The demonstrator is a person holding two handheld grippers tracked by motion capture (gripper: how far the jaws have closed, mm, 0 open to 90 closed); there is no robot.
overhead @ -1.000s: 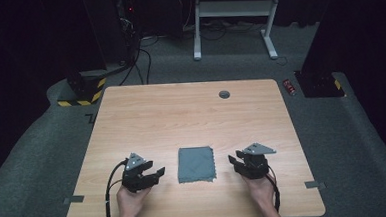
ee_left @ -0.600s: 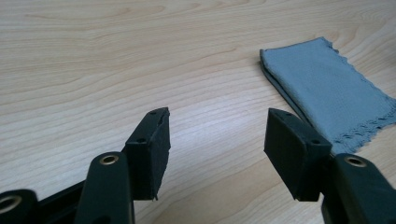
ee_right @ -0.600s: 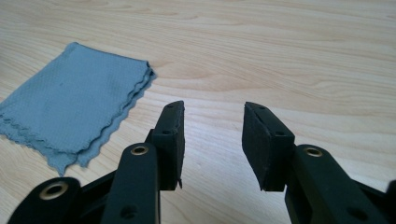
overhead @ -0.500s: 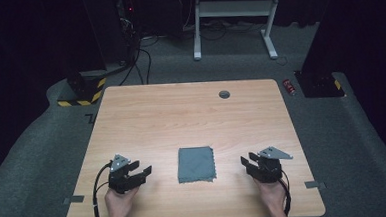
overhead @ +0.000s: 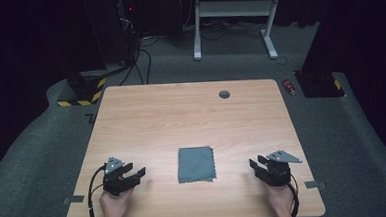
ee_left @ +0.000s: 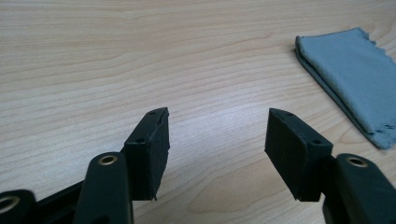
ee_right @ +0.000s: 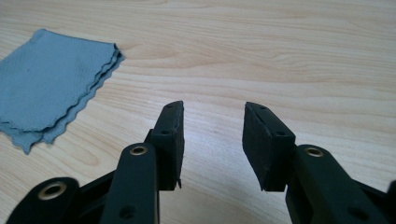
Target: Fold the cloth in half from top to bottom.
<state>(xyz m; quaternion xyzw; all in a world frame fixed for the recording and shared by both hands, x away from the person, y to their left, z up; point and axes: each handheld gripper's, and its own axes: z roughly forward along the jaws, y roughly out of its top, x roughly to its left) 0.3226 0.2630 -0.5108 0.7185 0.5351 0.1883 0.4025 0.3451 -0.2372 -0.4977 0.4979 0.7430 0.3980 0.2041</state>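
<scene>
Both hand-held grippers rest low near the front edge of the wooden table (overhead: 181,114), one at each side of a folded grey cloth (overhead: 196,164). On the person's left, the left gripper (overhead: 134,174) is released, its jaws spread with bare wood between them; in the left gripper view the cloth (ee_left: 355,84) lies off to the right, well apart from the jaws. On the other side, the right gripper (overhead: 256,166) is likewise released and grasps nothing; in the right gripper view the cloth (ee_right: 51,84) lies to the left, its wavy-cut edges stacked in layers, apart from the jaws. The cloth lies flat at the middle of the table's near half, between the two grippers and touching neither. A small dark round fitting (overhead: 224,94) sits near the table's far edge.
</scene>
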